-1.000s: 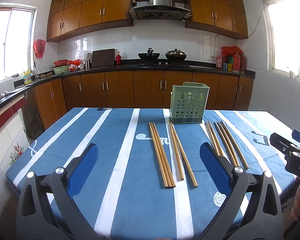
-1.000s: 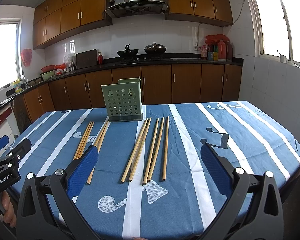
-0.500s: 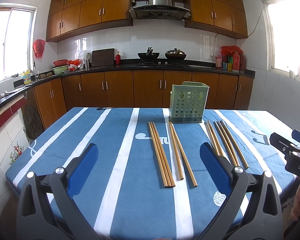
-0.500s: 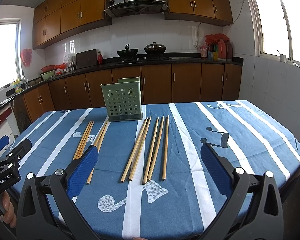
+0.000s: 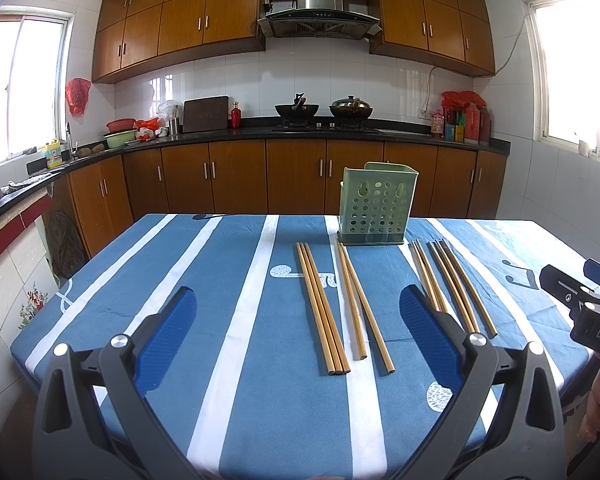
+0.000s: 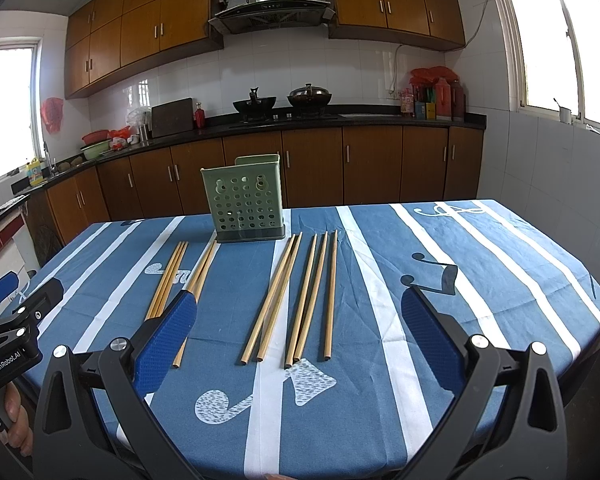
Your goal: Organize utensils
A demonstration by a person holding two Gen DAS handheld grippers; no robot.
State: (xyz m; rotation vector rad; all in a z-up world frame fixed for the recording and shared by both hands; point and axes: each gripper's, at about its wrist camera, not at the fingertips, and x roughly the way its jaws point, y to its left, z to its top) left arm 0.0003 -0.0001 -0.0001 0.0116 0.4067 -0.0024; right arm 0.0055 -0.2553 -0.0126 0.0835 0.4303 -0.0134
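Several wooden chopsticks lie lengthwise on a blue striped tablecloth (image 5: 228, 320). A left group (image 5: 322, 308) and a right group (image 5: 456, 284) show in the left wrist view; the right group (image 6: 296, 300) is central in the right wrist view. A green perforated holder (image 5: 376, 206) stands upright behind them, also in the right wrist view (image 6: 246, 200). My left gripper (image 5: 298, 312) is open and empty above the table's near edge. My right gripper (image 6: 300, 312) is open and empty, short of the chopsticks.
The table's near edge lies under both grippers and its right edge (image 6: 596, 300) drops to the floor. Wooden kitchen cabinets (image 5: 236, 176) and a counter with pots (image 5: 320, 110) stand behind the table. A tiled wall (image 5: 4, 280) is on the left.
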